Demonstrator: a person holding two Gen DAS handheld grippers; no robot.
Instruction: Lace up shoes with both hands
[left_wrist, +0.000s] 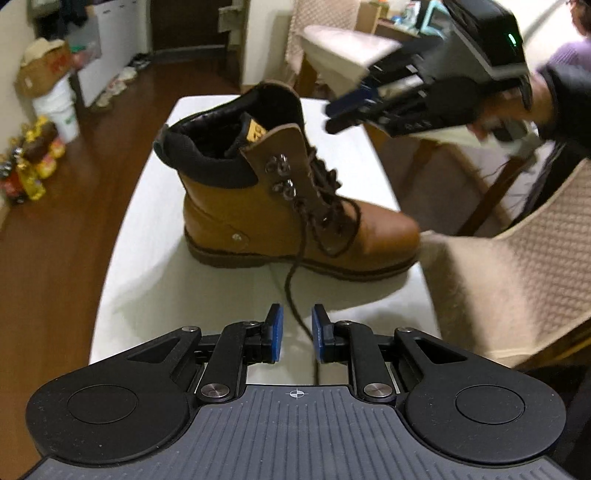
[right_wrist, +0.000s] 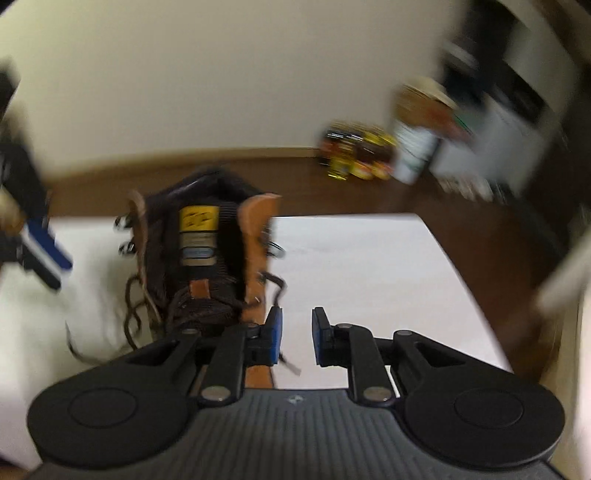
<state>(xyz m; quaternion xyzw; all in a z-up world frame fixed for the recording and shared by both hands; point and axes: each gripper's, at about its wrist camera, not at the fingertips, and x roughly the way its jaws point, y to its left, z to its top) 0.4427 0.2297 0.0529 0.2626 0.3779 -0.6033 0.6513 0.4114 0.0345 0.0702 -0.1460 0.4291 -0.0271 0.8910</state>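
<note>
Left wrist view puts the boot (left_wrist: 291, 192) upright at the middle of the white table (left_wrist: 147, 280), toe toward three o'clock and the open collar toward ten o'clock. It looks like stiff tan leather on a thick rubber sole, so I judge it heavy enough to stay put under a light tug but not under a hard one. The lace (left_wrist: 295, 291) is the part to work: a thin, dark, limp cord that is threaded loosely through the lower eyelets, with the two upper pairs of metal hooks (left_wrist: 282, 177) empty. One free end trails off the boot toward six o'clock and runs between the pads of the left gripper (left_wrist: 297, 334), which stand apart with a clear gap on either side of the cord, so nothing is pinched. A round cord like this would likely slip or roll; a hold near its end, square across the pads, seems best. In the blurred right wrist view the right gripper (right_wrist: 297, 336) also stands parted and empty over bare table, the boot's tongue (right_wrist: 199, 240) at eleven o'clock.
</note>
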